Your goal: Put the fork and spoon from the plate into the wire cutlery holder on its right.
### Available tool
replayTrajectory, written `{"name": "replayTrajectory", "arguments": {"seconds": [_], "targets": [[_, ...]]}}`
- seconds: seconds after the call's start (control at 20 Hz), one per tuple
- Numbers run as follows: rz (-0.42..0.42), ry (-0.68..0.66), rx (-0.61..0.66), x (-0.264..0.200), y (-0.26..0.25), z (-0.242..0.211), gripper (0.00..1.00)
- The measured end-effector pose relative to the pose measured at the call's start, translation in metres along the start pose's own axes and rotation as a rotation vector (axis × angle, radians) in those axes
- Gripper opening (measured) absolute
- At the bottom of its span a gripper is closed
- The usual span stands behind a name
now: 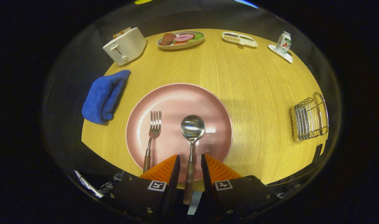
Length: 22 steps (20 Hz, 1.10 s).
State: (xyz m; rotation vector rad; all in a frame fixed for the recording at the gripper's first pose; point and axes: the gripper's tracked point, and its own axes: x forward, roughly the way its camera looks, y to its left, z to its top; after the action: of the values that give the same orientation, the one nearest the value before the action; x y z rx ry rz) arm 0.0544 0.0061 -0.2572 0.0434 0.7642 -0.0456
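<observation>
A round wooden table (255, 93) carries, left to right, a blue cloth (104, 96), a pink plate (177, 99) and, well to its right, the wire holder (309, 118). On the plate lie the fork (152, 133) and spoon (192, 137), handles toward the gripper (190, 165). The spoon's handle runs straight between the spread fingers, which seem not yet to press it. Nothing blocks the way to the holder.

Tongs (190, 161) low over the near edge of the worktop (258, 93), pointing straight ahead. Jaws parted a narrow way, parallel. Spoon (192, 137) handle lies in the gap between them; neither finger visibly presses on it.
</observation>
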Motion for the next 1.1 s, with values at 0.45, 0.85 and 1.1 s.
{"name": "replayTrajectory", "arguments": {"seconds": [0.45,0.85,1.1], "targets": [[0.036,0.014,0.082,0.006,-0.002,0.002,0.08],[0.091,-0.043,0.133,-0.011,0.001,0.020,0.07],[0.168,-0.103,0.206,-0.030,0.003,0.035,0.07]]}}
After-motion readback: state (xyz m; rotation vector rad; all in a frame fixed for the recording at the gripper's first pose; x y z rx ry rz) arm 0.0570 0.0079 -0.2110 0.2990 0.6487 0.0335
